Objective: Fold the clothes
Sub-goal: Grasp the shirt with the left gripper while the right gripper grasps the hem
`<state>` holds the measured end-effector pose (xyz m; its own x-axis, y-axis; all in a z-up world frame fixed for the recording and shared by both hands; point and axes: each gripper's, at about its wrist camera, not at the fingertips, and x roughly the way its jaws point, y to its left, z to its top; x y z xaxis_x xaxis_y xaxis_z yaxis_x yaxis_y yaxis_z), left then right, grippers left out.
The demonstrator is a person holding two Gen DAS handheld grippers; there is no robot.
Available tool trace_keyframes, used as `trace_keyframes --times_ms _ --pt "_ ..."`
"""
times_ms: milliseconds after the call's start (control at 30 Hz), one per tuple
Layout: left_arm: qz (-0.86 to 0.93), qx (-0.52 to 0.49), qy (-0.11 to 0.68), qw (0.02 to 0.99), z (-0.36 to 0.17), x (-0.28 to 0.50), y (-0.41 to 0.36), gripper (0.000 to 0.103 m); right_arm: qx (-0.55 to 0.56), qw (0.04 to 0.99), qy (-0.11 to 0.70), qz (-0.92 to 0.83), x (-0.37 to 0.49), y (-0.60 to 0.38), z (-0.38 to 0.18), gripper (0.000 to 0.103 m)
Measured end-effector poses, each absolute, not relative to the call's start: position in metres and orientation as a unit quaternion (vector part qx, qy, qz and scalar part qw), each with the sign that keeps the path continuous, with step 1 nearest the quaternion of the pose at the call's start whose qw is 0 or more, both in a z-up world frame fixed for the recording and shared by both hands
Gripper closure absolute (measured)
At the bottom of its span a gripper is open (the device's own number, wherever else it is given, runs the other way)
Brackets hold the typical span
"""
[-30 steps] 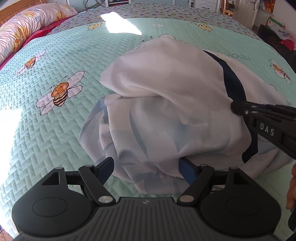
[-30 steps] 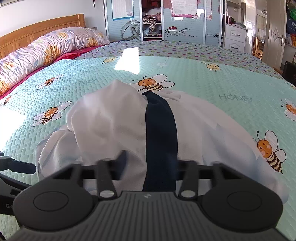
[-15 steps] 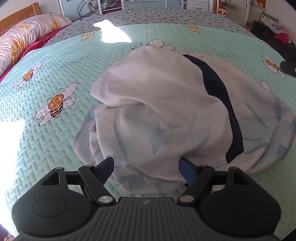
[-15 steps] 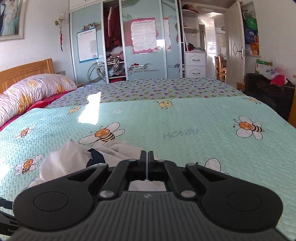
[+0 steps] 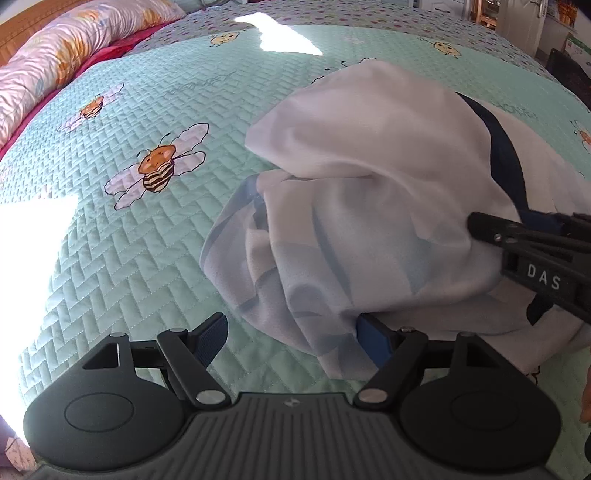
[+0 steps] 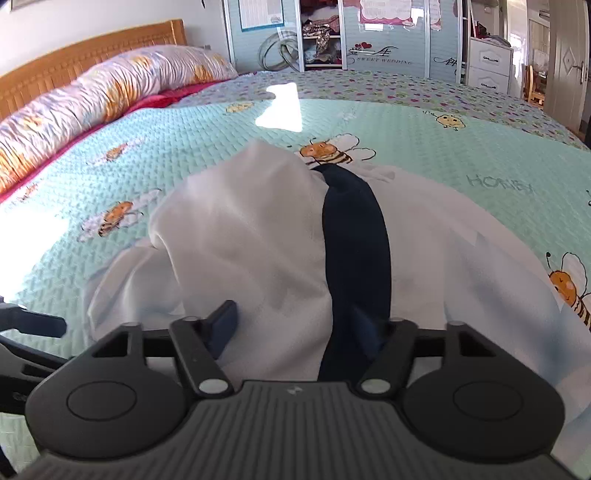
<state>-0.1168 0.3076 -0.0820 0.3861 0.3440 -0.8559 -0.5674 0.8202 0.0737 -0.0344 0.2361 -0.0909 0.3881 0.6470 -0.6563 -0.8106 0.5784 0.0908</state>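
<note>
White garment w/ a dark navy band lies crumpled in a heap on the bed, on the mint-green bee-print quilt, roughly mid-bed and right in front of both tools.

Left tool: fingers spread wide, released, nothing gripped. Its right blue pad sits against the near, low edge of the garment; left pad is over bare quilt, apart from the cloth. So the heap's near corner is partly between the fingers, but not pinched.

Right tool: jaws opening. Garment cloth, incl. the navy band, bunches between the fingers. Left pad is clear of the fabric w/ a visible gap; right pad is mostly hidden behind the navy band, can't tell if it touches. In the left wrist view the same tool comes in from the right, tip resting on the garment's right side next to the band.

Background: long floral pillow along a wooden headboard at far left, wardrobe beyond the bed. Bright sun patches on the quilt.
</note>
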Motion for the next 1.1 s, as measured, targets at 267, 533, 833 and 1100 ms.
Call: trace_keyframes --times_ms 267,533,833,1100 --pt "0.282 -0.124 0.447 0.84 -0.071 -0.125 0.305 0.023 -0.073 0.888 0.214 0.401 -0.032 0.164 -0.034 0.102" --pt "0.24 -0.119 0.399 0.877 -0.061 -0.123 0.289 0.023 -0.035 0.953 0.223 0.203 0.043 0.036 -0.023 0.102" --pt "0.123 -0.098 0.373 0.914 -0.066 -0.071 0.265 0.023 0.027 0.952 0.258 0.163 0.037 -0.012 -0.064 0.063" --pt "0.048 -0.2 0.353 0.913 -0.086 0.004 0.283 0.023 -0.047 0.907 0.22 0.357 0.011 0.052 -0.05 0.032"
